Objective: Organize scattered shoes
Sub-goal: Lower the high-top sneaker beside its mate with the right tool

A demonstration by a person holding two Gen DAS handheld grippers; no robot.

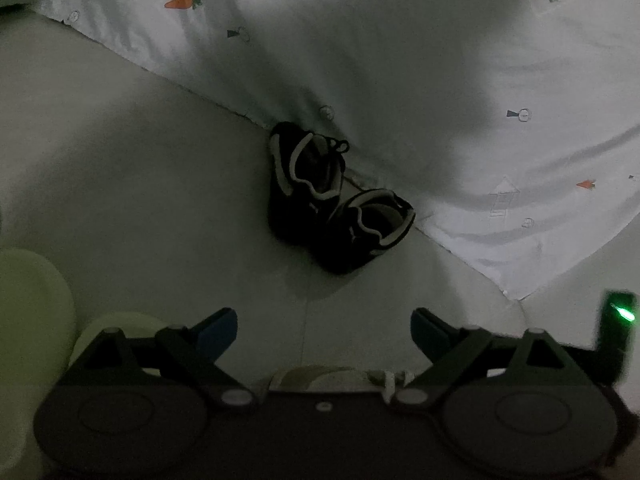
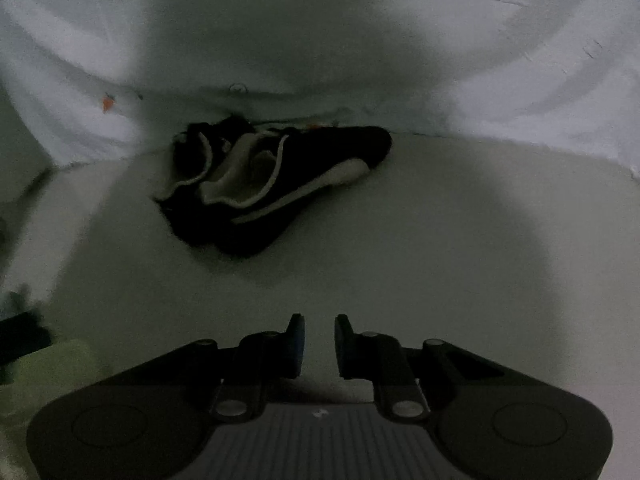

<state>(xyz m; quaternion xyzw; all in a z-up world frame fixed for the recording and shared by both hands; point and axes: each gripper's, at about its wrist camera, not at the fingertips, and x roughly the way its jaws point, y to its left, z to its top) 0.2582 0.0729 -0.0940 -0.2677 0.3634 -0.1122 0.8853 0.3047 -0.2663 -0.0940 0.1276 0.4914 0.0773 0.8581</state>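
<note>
Two small black fabric shoes with pale trim (image 1: 336, 196) lie touching, straight ahead of both tongs; left gripper (image 1: 324, 332) gapes wide, empty; right gripper (image 2: 319, 344) barely parted, empty, seemingly nearer.

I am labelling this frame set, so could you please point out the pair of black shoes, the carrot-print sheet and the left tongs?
Black shoes (image 1: 340, 200), left wrist view, on the dark uppers.
Carrot-print sheet (image 1: 400, 40), left wrist view, on plain fabric.
Left tongs (image 1: 324, 330), left wrist view, midway between the fingertips.
</note>
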